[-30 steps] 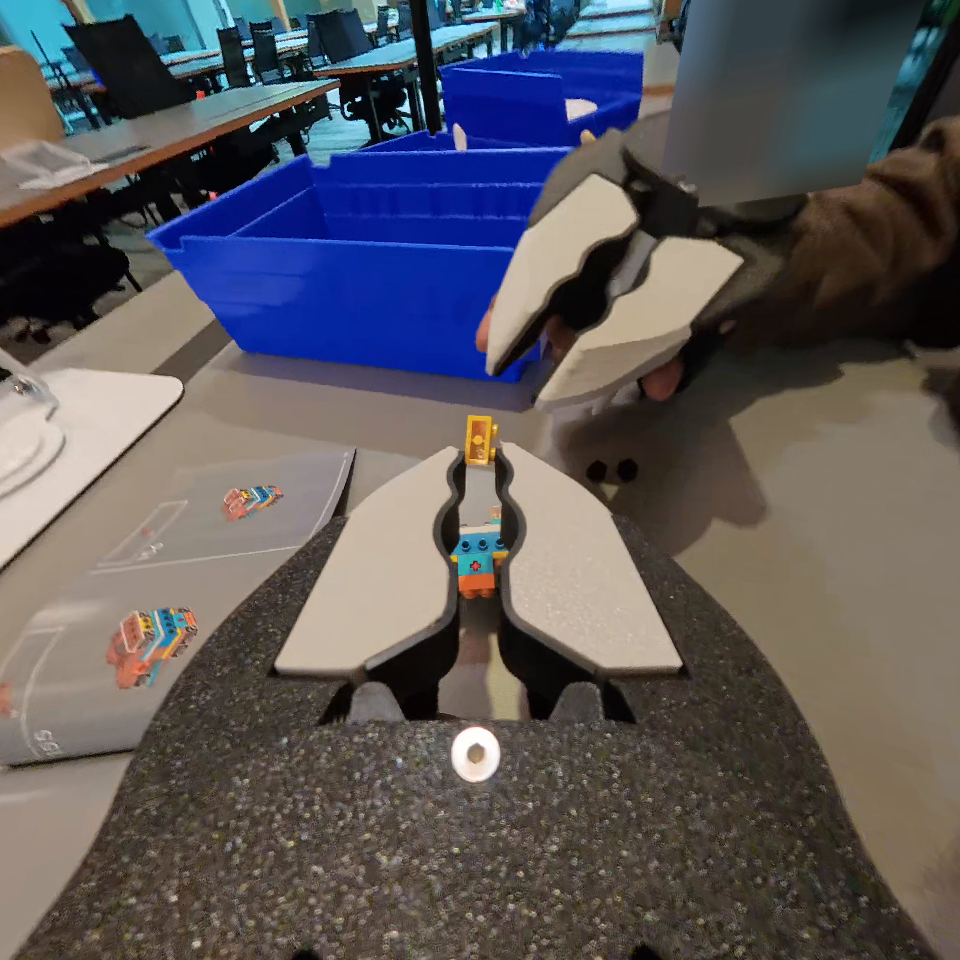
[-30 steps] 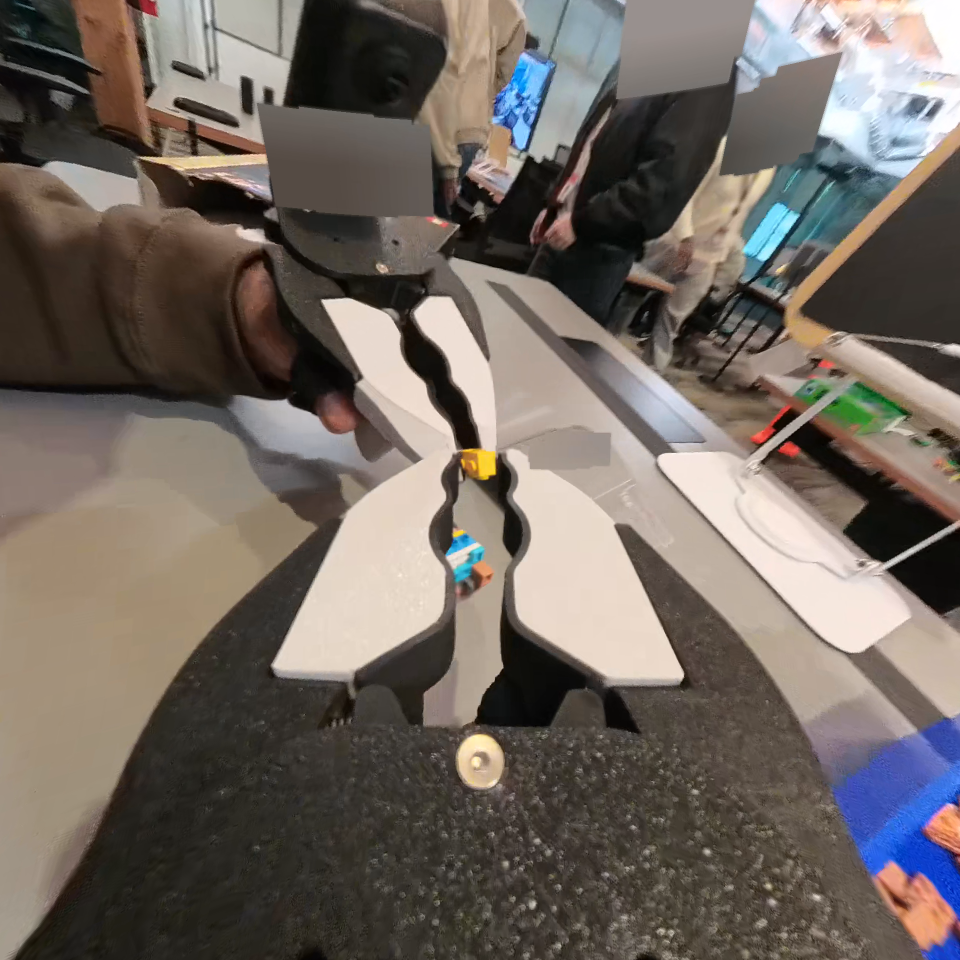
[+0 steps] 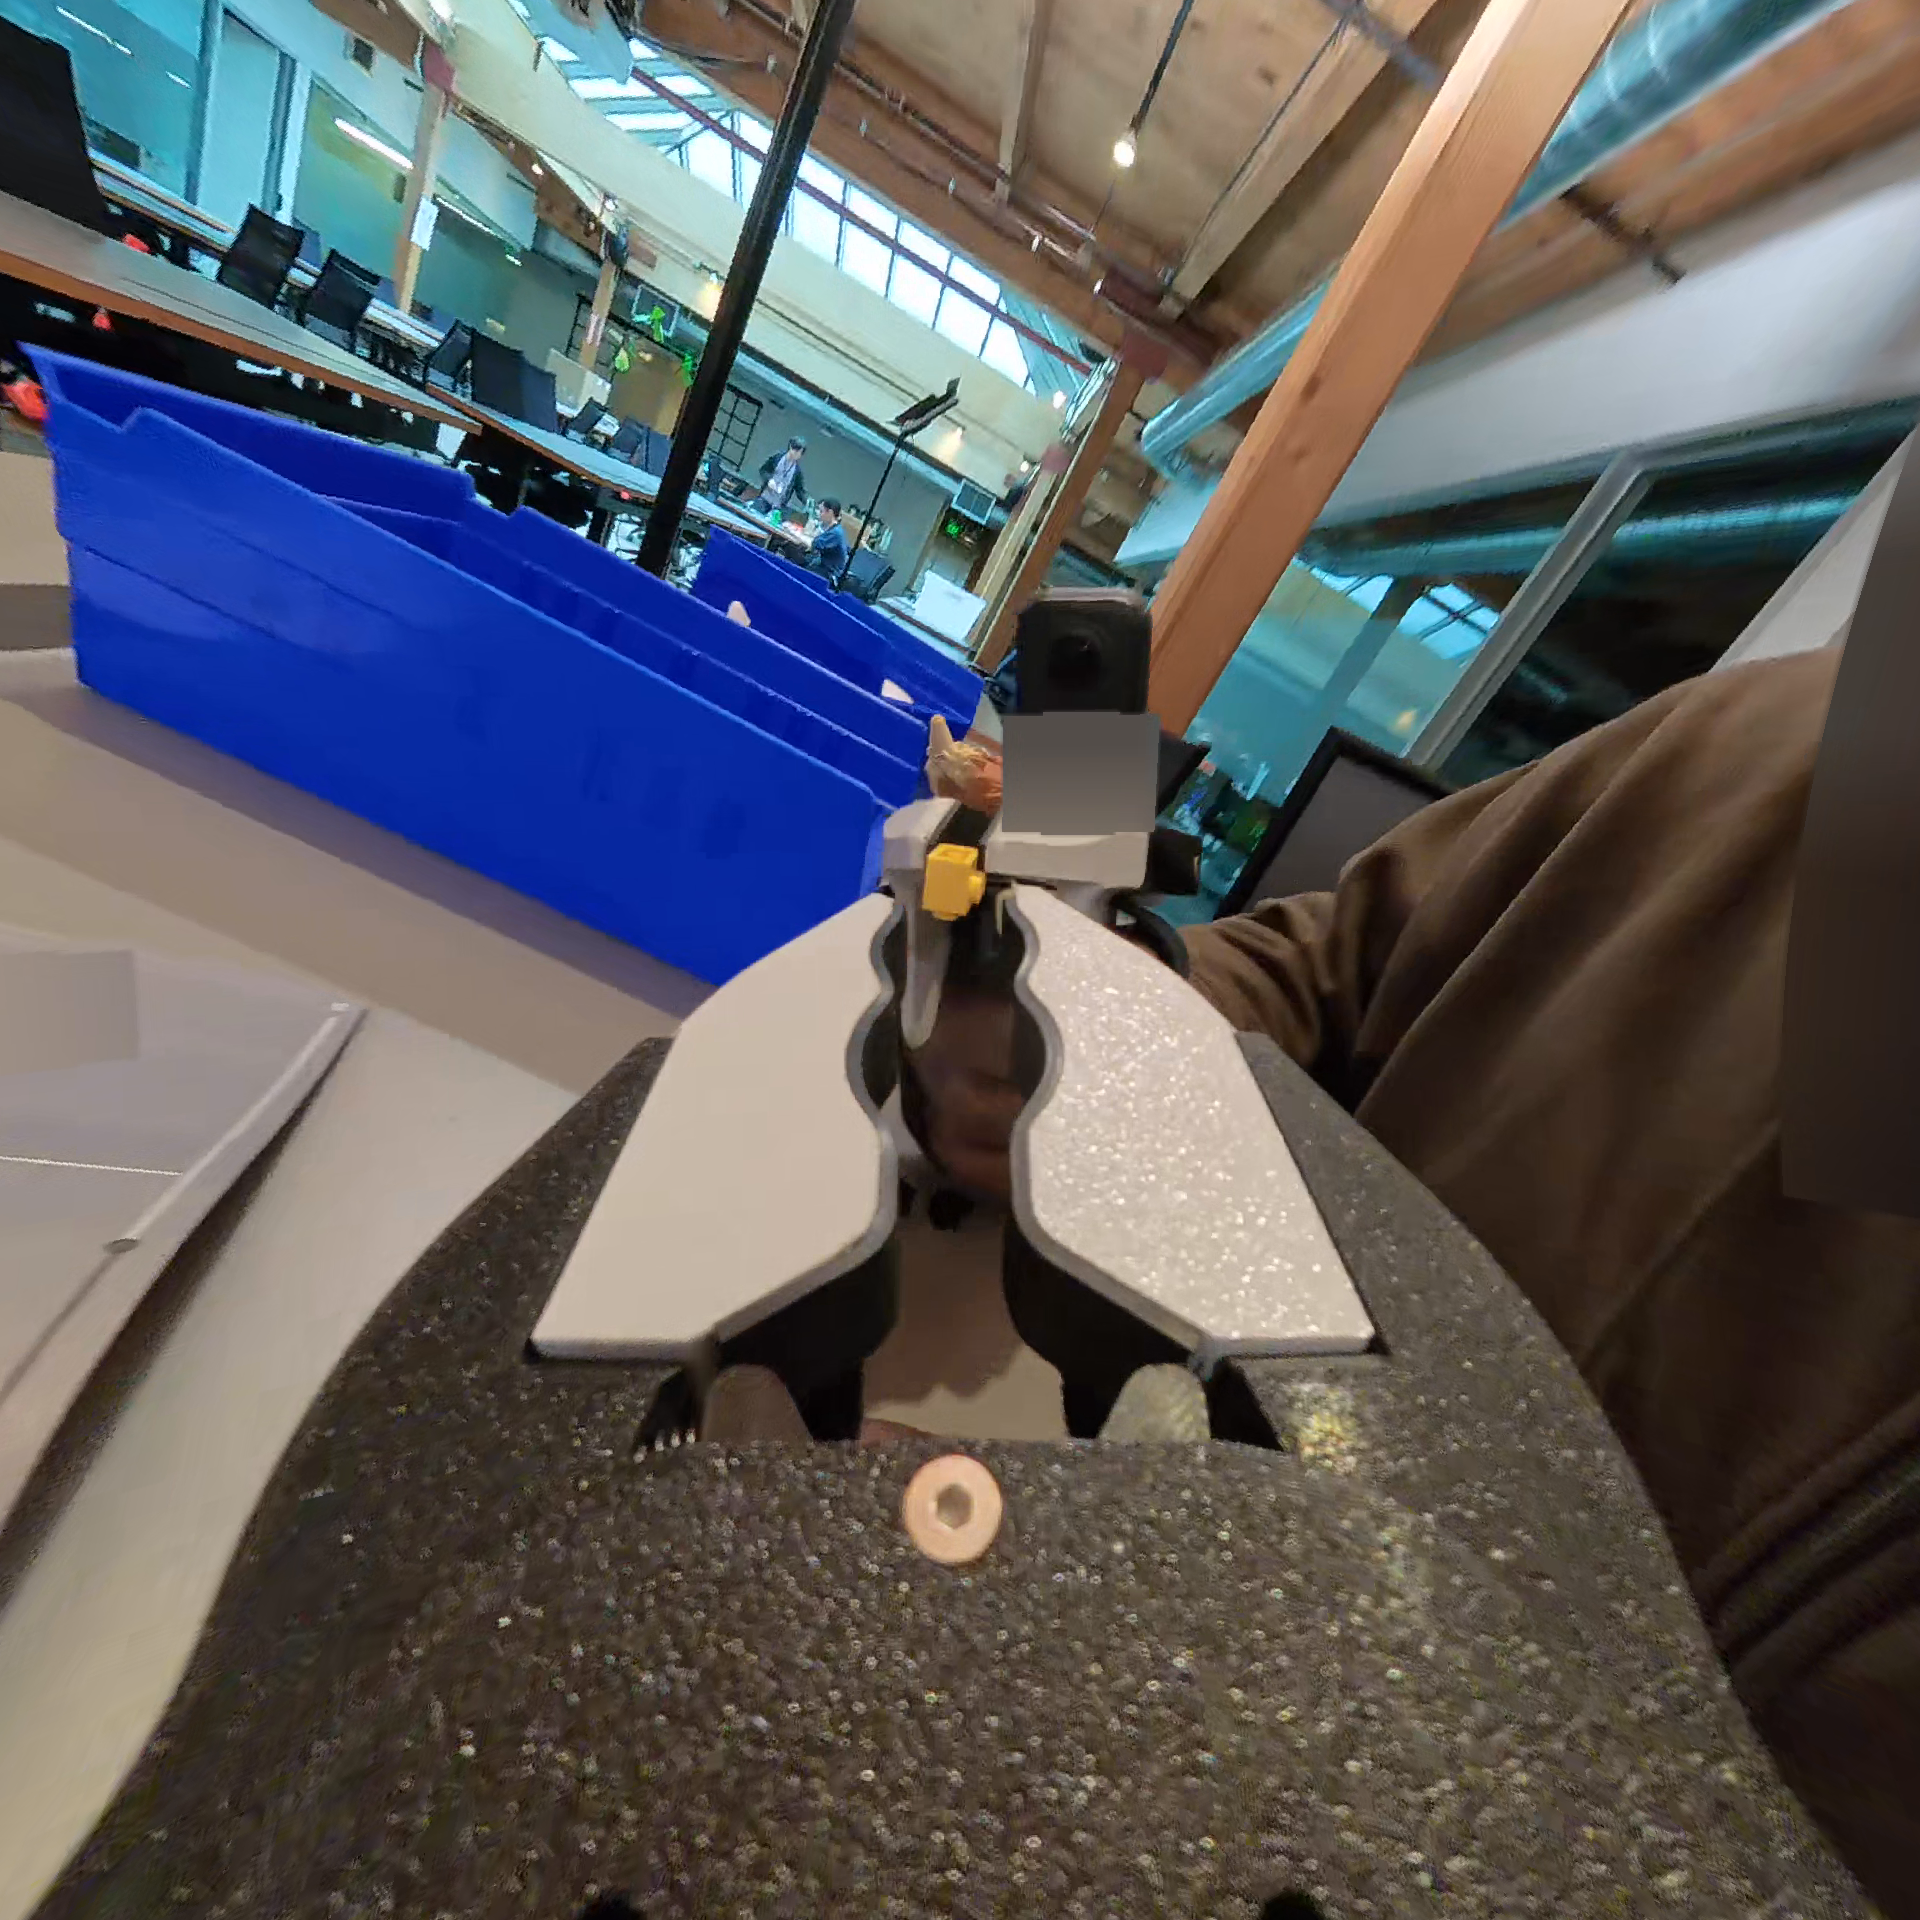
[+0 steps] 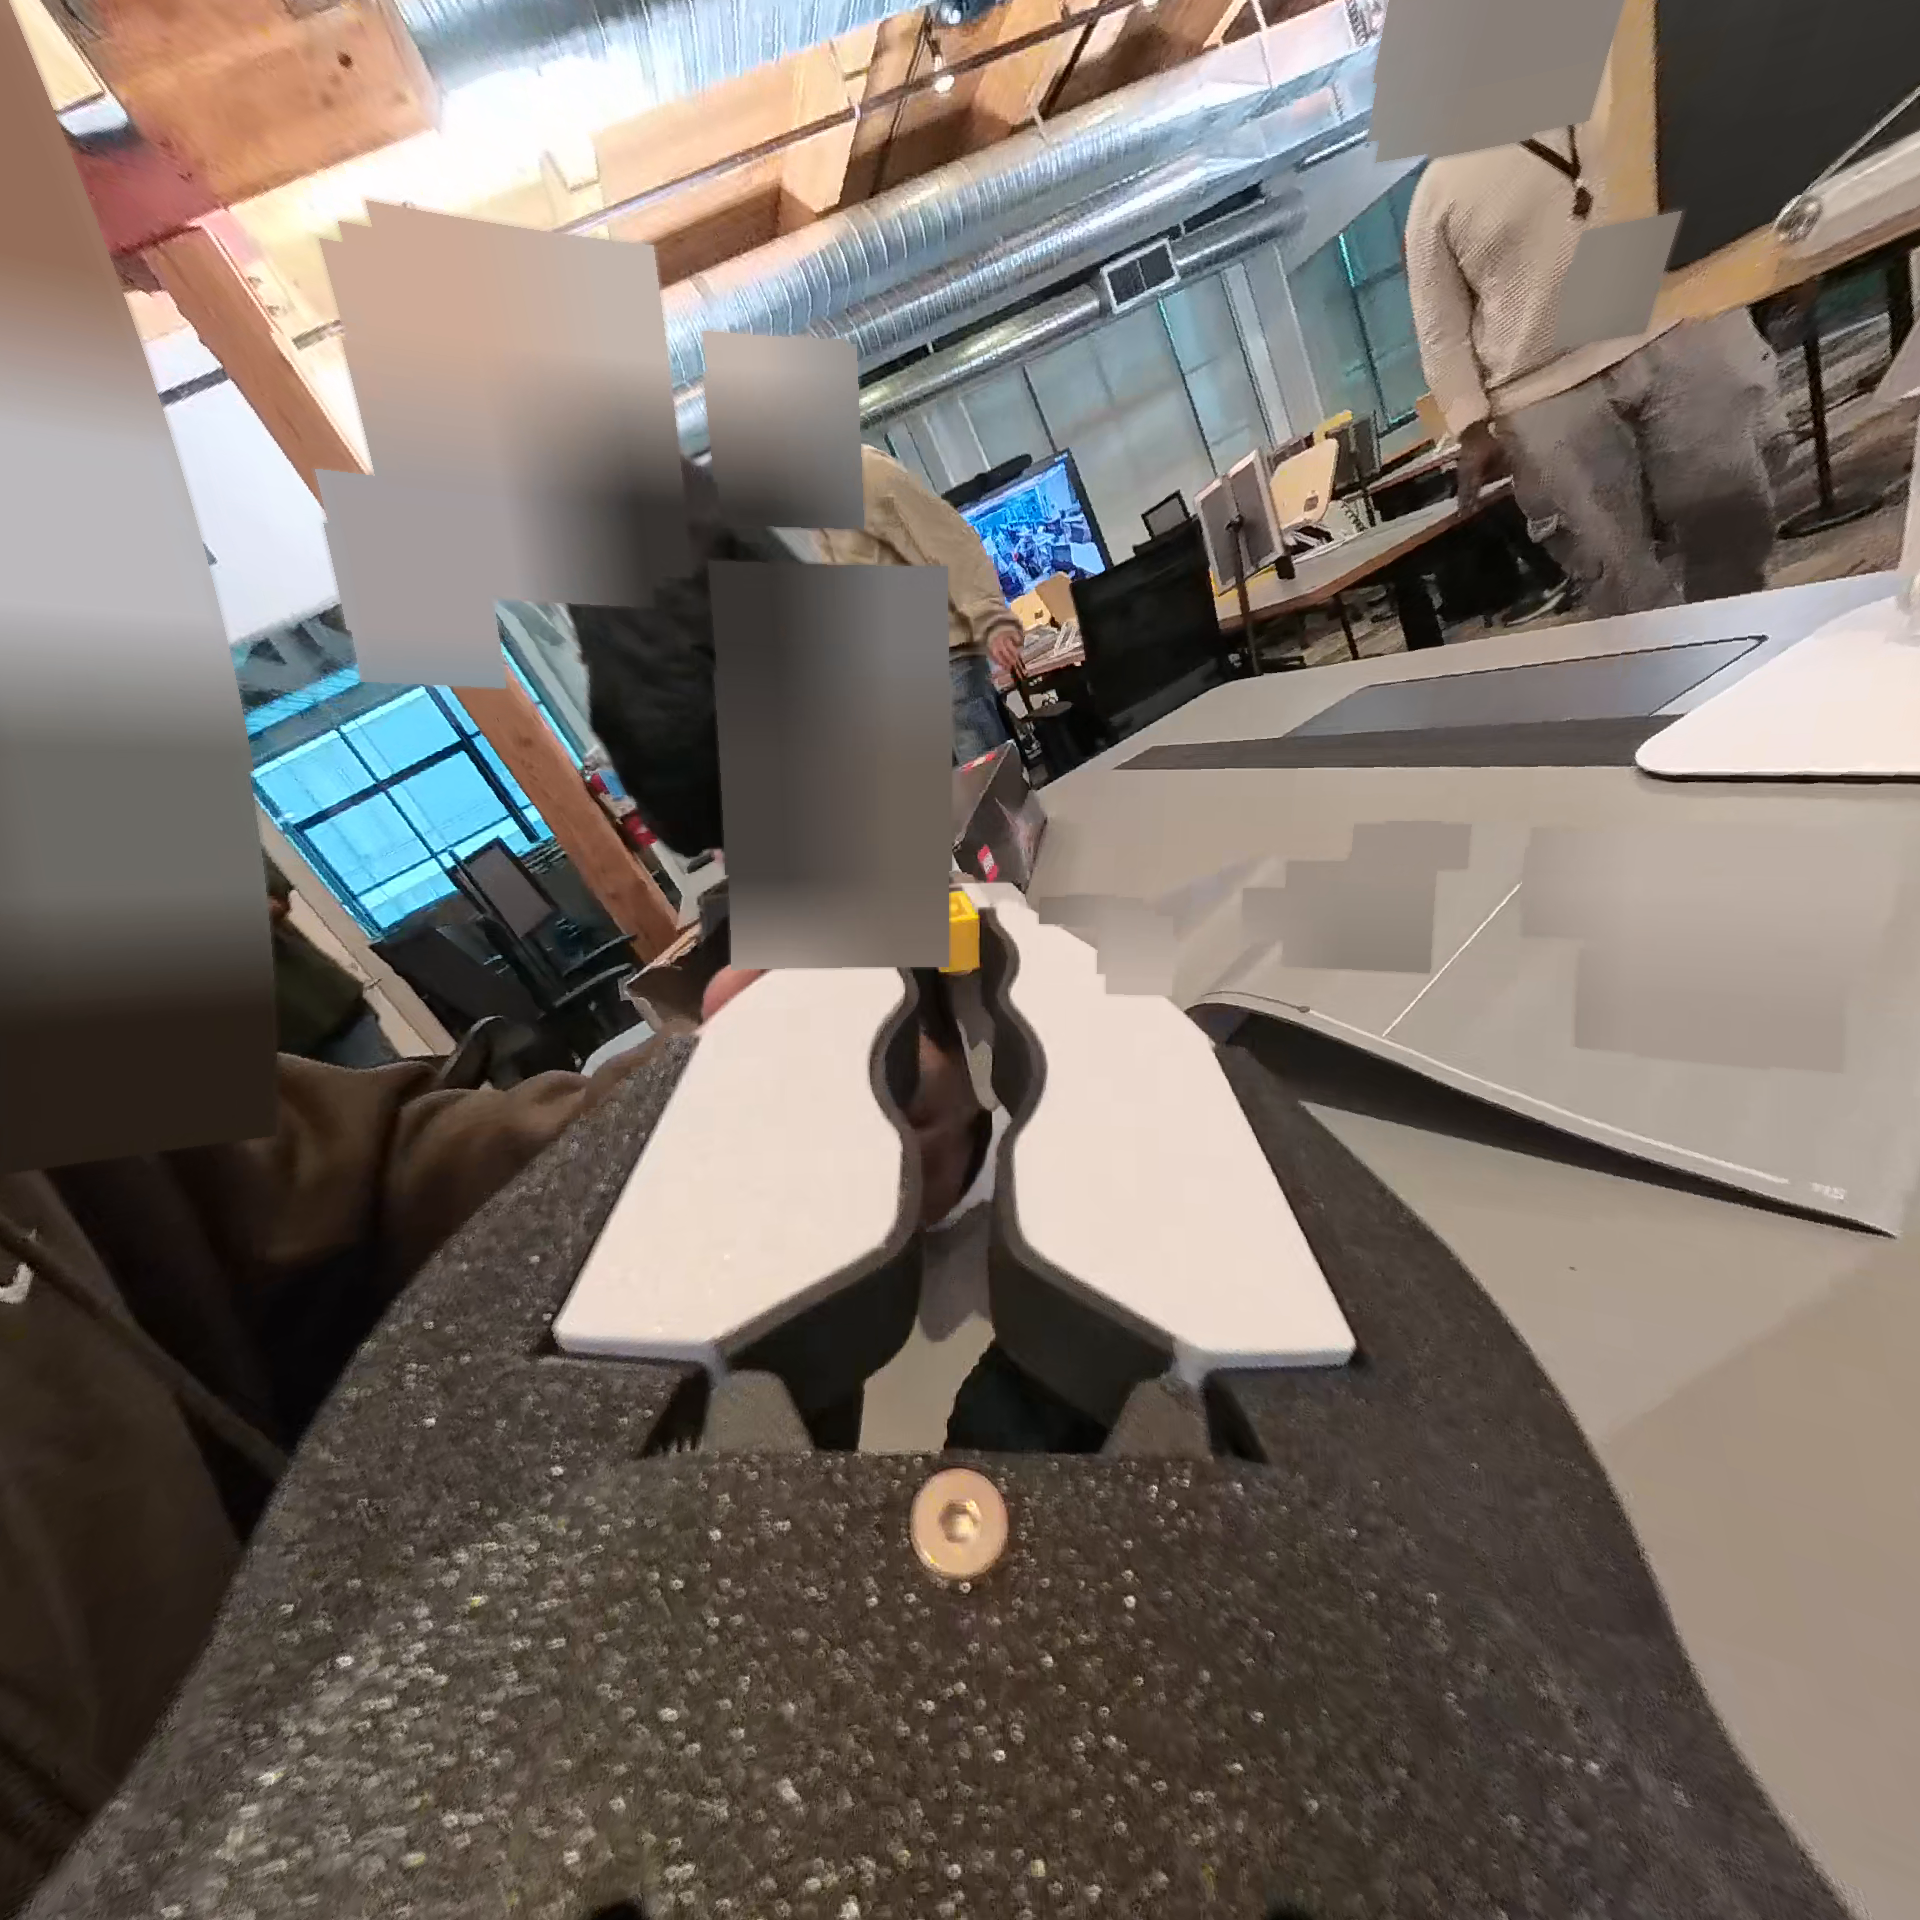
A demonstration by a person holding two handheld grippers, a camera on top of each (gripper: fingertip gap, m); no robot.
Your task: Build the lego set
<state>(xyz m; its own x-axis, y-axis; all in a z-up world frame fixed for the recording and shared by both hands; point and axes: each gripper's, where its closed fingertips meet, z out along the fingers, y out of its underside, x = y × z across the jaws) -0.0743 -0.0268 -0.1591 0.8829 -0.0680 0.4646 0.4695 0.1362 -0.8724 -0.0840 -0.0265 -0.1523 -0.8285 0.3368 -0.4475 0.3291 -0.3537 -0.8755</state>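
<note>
Holding both grippers raised and facing one another, we have the yellow brick up in the air between their tips, well off the grey table. In the left wrist view the left gripper has its fingers drawn narrow, and the brick sits right at their tips; the right gripper shows just beyond it, tip to tip. In the right wrist view the right gripper is also narrow, with the same yellow brick at its left fingertip, half hidden by a blurred patch. We cannot tell which of the 2 pairs of fingers truly clamps the brick, or whether both do. We judge this step to be a handover or regrip of 1 small piece before it goes onto the model, which appears in neither view. The instruction sheet lies on the table near the blue bins. Next we need 1 gripper to take a firm, square hold while the other lets go, then a descent to the model with the studs lined up
</note>
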